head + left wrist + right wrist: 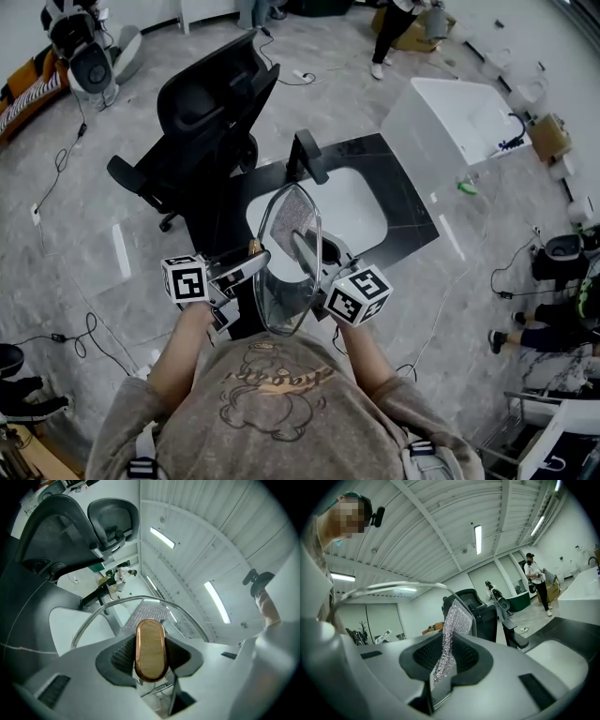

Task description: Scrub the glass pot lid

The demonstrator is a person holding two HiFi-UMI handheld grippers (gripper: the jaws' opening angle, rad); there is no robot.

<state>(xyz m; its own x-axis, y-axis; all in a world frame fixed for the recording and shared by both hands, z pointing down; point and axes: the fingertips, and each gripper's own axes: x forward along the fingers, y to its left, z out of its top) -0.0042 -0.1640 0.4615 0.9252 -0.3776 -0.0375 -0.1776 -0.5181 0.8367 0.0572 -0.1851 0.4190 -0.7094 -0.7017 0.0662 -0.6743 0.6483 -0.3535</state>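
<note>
Shirt [272,394] nearest; left tool [246,265] is clamped on the lid's knob [150,648], holding the lid [286,300] upright in the air over the sink [364,211]; right tool [307,251] pinches a glittery cloth [450,630] beside the glass — scrubbing looks barely begun, most of it left.

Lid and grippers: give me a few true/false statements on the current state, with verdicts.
1. The left gripper grips the lid by its knob. True.
2. The right gripper is empty. False: it pinches a silvery cloth.
3. The lid lies flat in the sink. False: it is held up on edge between the grippers.
4. A black chair stands beyond the sink. True.
</note>
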